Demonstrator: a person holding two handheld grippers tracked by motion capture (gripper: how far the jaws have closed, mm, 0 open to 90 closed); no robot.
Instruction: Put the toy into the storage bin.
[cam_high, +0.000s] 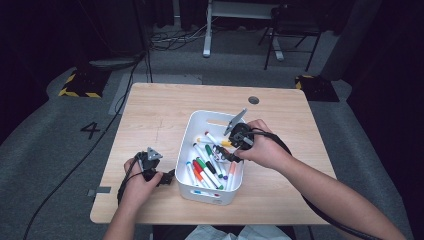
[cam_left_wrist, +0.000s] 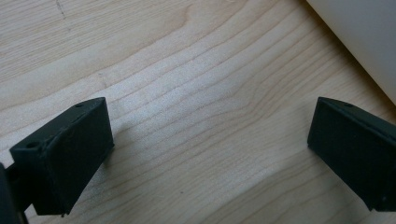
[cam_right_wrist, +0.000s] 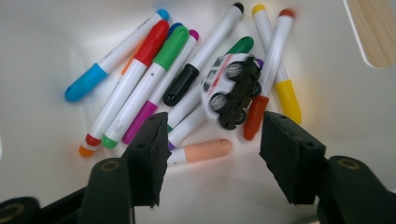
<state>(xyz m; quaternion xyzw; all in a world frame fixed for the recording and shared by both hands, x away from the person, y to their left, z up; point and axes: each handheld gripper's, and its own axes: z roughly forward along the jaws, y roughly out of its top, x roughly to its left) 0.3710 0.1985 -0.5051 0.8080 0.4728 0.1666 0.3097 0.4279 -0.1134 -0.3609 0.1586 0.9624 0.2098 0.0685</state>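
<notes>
High view shows the table with a white bin at its middle, full of markers lying loose. Right gripper hangs inside the bin with jaws spread wide, holding nothing; just ahead of them a toy car lies on its side atop the markers, wheels facing the camera. Left gripper rests low over bare wood beside the bin wall, jaws also wide apart and empty. The car looks small, light and rigid, likely hard plastic with a smooth, somewhat slippery shell. A grip across its body, roof to underside or side to side between the wheels, seems safest; the round markers beneath may roll and let it shift as the jaws close.
</notes>
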